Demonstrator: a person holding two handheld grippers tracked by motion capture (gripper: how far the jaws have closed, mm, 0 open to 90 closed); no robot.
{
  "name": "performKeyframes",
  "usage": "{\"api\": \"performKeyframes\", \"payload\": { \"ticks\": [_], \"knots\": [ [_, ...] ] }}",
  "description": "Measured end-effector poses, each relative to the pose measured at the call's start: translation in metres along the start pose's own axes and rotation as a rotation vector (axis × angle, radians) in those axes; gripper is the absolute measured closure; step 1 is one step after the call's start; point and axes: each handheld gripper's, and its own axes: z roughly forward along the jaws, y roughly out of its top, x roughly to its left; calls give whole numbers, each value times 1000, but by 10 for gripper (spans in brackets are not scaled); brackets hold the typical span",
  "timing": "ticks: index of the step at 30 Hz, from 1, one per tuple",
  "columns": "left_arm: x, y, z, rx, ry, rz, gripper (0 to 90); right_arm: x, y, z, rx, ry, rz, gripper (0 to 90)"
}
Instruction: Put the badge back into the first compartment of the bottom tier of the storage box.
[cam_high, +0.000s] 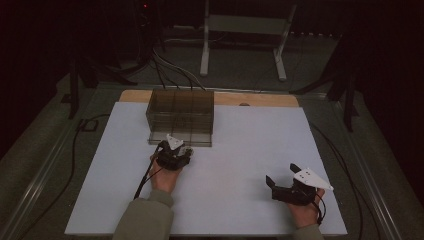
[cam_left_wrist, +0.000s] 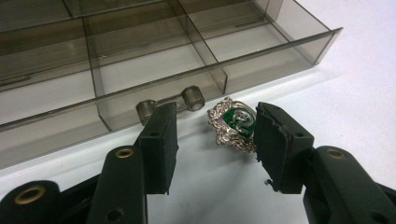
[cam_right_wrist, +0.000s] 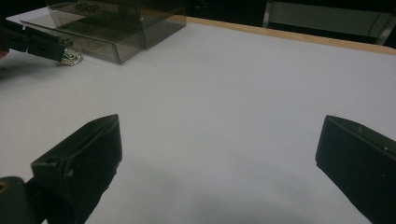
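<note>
A silver badge with a green centre (cam_left_wrist: 233, 123) lies on the white table just in front of an open smoky plastic drawer (cam_left_wrist: 154, 70) with several empty compartments and a bar handle (cam_left_wrist: 170, 103). My left gripper (cam_left_wrist: 215, 113) straddles the badge with its jaws open: the right pad sits at the badge's edge and the left pad stands apart from it. In the high view the left gripper (cam_high: 186, 150) is at the foot of the drawer box (cam_high: 180, 112). My right gripper (cam_high: 281, 173) rests at the near right, wide open with nothing between its jaws (cam_right_wrist: 222, 128).
The white board (cam_high: 240, 150) covers a wooden table whose edge shows at the back. The right gripper view shows the box (cam_right_wrist: 116, 23) and the badge (cam_right_wrist: 71, 57) far to the left. Cables run off the table's left side and behind the box.
</note>
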Motion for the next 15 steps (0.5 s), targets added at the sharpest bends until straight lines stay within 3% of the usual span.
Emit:
{"api": "performKeyframes", "payload": {
  "ticks": [10, 15],
  "knots": [
    [-1, 1, 3, 40, -53, 12, 584, 0, 0, 1, 4, -1, -1, 9],
    [-2, 2, 4, 50, -55, 24, 623, 0, 0, 1, 6, -1, -3, 9]
  ]
}}
